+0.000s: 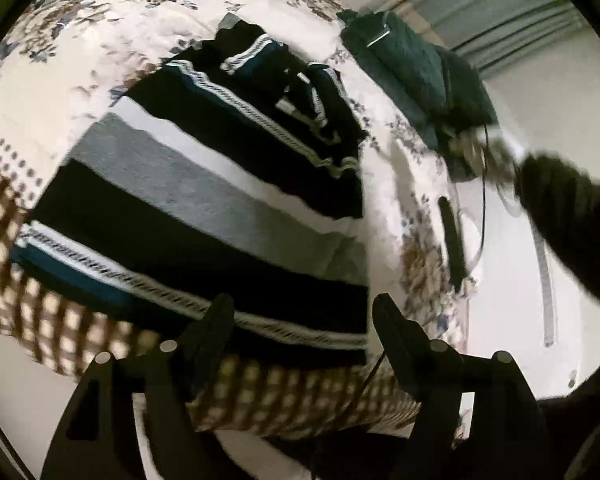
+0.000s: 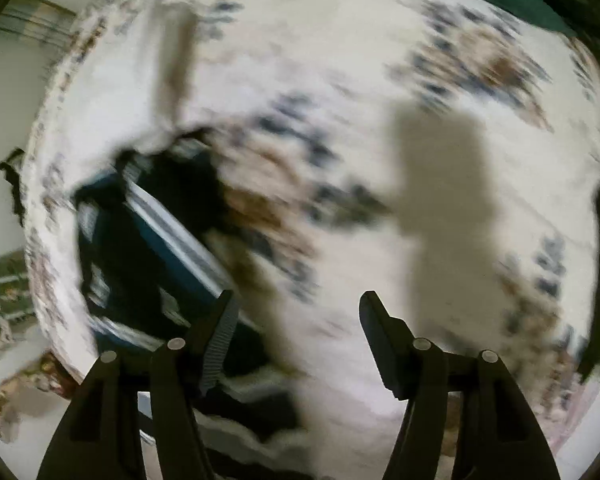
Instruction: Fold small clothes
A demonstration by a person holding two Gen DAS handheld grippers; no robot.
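Observation:
A striped garment (image 1: 204, 208) in black, grey, white and teal lies partly folded on a floral bedspread (image 1: 60, 60). My left gripper (image 1: 302, 312) is open and empty, just above the garment's near hem. In the blurred right wrist view the same garment (image 2: 140, 248) lies at the left. My right gripper (image 2: 296, 308) is open and empty over the bedspread (image 2: 340, 80), its left finger (image 2: 220, 320) at the garment's edge.
A dark green cloth (image 1: 408, 64) lies at the bed's far right edge. A brown checked border (image 1: 260, 392) runs along the bed's near side. A dark-sleeved arm (image 1: 572, 224) reaches in from the right. A slim black object (image 1: 452, 236) lies on the bedspread.

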